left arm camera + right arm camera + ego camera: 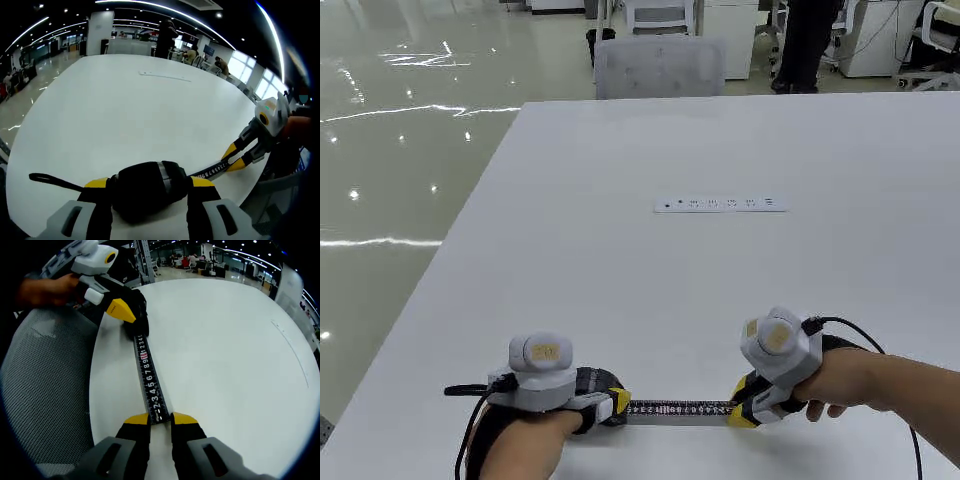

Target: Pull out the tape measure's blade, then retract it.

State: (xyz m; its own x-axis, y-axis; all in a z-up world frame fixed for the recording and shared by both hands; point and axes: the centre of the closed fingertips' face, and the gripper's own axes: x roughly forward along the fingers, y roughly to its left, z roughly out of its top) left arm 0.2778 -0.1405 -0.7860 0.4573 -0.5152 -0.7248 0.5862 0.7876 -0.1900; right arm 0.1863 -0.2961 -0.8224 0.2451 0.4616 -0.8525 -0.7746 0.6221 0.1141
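A black tape measure case (145, 189) sits clamped in my left gripper (150, 185), near the table's front edge (605, 392). Its blade (148, 380), dark with white numerals, runs out flat over the white table (720, 270) toward my right gripper (160, 418). That gripper is shut on the blade's end hook, about a hand's width to the right of the case (677, 408). In the left gripper view the right gripper (231, 159) comes in from the right, pinching the blade tip. In the right gripper view the left gripper (125, 312) holds the case (136, 315) at the far end.
A white power strip (720, 204) lies flat in the middle of the table. A grey mesh chair (660, 66) stands at the far edge; another chair back (45, 385) is close beside the near edge. A person (810, 40) stands far behind.
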